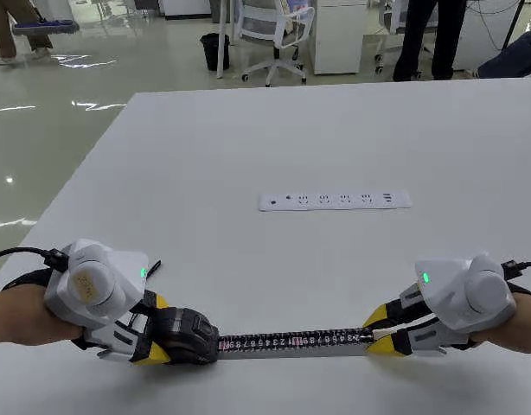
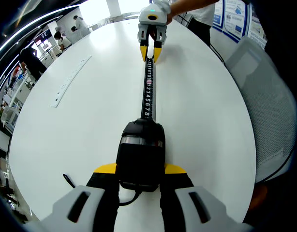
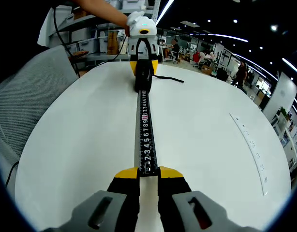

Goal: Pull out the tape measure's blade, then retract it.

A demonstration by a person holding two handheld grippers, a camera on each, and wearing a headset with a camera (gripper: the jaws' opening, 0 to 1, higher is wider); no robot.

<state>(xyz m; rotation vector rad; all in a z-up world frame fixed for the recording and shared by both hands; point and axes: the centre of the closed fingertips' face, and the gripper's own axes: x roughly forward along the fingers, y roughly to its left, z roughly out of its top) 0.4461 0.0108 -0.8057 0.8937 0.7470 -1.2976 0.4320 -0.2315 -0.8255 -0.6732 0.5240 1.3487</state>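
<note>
A black tape measure case (image 1: 186, 335) sits on the white table near the front edge, held between the yellow-tipped fingers of my left gripper (image 1: 155, 330). In the left gripper view the case (image 2: 140, 154) lies between the jaws, with my left gripper (image 2: 140, 170) shut on it. The black blade (image 1: 291, 341) with white numbers runs out to the right, flat on the table. My right gripper (image 1: 380, 332) is shut on the blade's end. In the right gripper view the blade (image 3: 144, 130) stretches from my right gripper (image 3: 147, 172) to the case (image 3: 143, 77).
A white power strip (image 1: 335, 201) lies flat in the middle of the table (image 1: 335, 130). A thin black strap (image 3: 167, 78) trails from the case. Office chairs (image 1: 274, 30) and people stand on the floor beyond the far edge.
</note>
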